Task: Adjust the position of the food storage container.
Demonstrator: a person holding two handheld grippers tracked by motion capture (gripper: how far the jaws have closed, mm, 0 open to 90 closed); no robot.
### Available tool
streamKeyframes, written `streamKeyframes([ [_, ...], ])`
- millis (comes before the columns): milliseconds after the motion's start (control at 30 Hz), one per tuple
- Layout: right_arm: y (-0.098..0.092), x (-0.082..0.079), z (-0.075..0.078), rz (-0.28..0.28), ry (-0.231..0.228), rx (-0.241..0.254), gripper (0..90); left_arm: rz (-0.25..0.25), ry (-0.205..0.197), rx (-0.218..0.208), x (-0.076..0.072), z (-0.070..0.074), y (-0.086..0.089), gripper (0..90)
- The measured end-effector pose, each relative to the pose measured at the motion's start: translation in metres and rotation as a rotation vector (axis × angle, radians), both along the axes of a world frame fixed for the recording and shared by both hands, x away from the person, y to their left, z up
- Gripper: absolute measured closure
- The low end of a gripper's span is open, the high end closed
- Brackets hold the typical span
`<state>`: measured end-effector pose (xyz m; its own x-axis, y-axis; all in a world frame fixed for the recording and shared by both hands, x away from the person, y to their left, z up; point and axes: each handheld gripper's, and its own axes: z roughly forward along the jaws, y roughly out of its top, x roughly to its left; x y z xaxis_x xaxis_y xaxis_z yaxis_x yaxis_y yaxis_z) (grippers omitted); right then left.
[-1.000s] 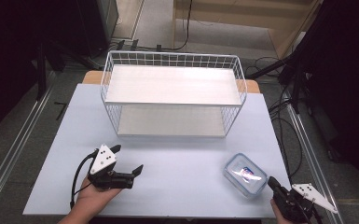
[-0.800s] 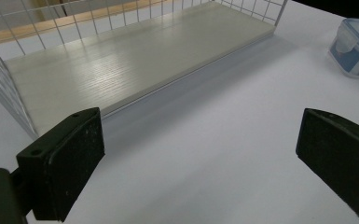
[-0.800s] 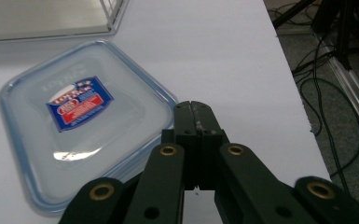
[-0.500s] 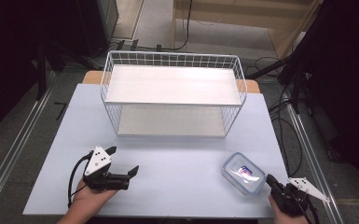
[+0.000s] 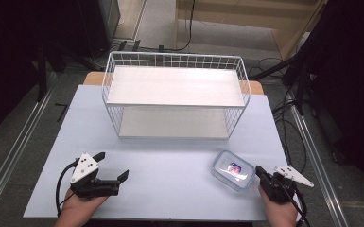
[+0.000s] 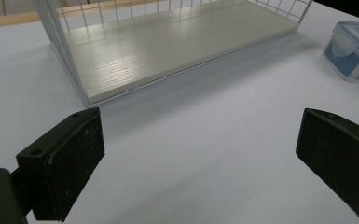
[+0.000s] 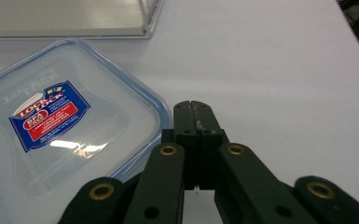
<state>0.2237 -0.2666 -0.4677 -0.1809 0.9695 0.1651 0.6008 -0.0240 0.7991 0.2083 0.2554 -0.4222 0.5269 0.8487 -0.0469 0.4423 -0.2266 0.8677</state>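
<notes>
Holding right tool (image 5: 260, 171) pinched closed, empty, tips just beside clear lidded container (image 5: 233, 170) on counter (image 5: 170, 161), in front of wire rack (image 5: 175, 97). My left tool (image 5: 111, 166) gaping wide, empty.

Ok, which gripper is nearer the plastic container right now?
Right. The right gripper sits just beside the plastic container, fingers shut at its edge; the left gripper is far across the table, fingers open.
</notes>
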Motion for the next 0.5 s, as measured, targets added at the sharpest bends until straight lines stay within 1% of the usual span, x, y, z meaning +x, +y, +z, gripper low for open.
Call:
streamKeyframes([
  [100,0.011,0.007,0.001,0.026,0.002,0.002,90.0,0.009,0.0,0.002,-0.002,-0.001,0.003,1.3],
  [133,0.011,0.007,0.001,0.026,0.002,0.002,90.0,0.013,0.004,0.0,-0.003,-0.001,0.004,1.3],
  [167,0.015,0.01,0.0,0.039,-0.002,0.003,90.0,0.012,0.008,-0.004,-0.004,-0.001,0.005,1.3],
  [200,0.024,0.014,0.001,0.063,-0.004,0.001,90.0,0.018,0.01,-0.003,-0.005,-0.001,0.006,1.3],
  [233,0.024,0.014,0.001,0.063,-0.004,0.001,90.0,0.022,0.007,-0.005,-0.007,-0.001,0.006,1.3],
  [267,0.034,0.018,0.001,0.088,-0.009,-0.006,90.0,0.02,0.002,0.001,-0.009,0.0,0.007,1.5],
  [300,0.034,0.018,0.001,0.088,-0.009,-0.006,90.0,0.02,0.002,0.001,-0.009,0.0,0.007,1.5],
  [367,0.043,0.022,-0.001,0.121,-0.001,-0.009,90.0,0.027,-0.002,0.0,-0.01,0.0,0.009,1.6],
  [400,0.053,0.025,-0.003,0.161,0.002,-0.016,90.0,0.03,0.005,-0.002,-0.011,0.0,0.011,1.6],
  [433,0.053,0.025,-0.003,0.161,0.002,-0.016,90.0,0.03,0.005,-0.002,-0.011,0.0,0.011,1.6],
  [500,0.064,0.027,-0.003,0.191,0.0,-0.02,90.0,0.029,0.003,-0.006,-0.011,-0.001,0.012,2.4],
])
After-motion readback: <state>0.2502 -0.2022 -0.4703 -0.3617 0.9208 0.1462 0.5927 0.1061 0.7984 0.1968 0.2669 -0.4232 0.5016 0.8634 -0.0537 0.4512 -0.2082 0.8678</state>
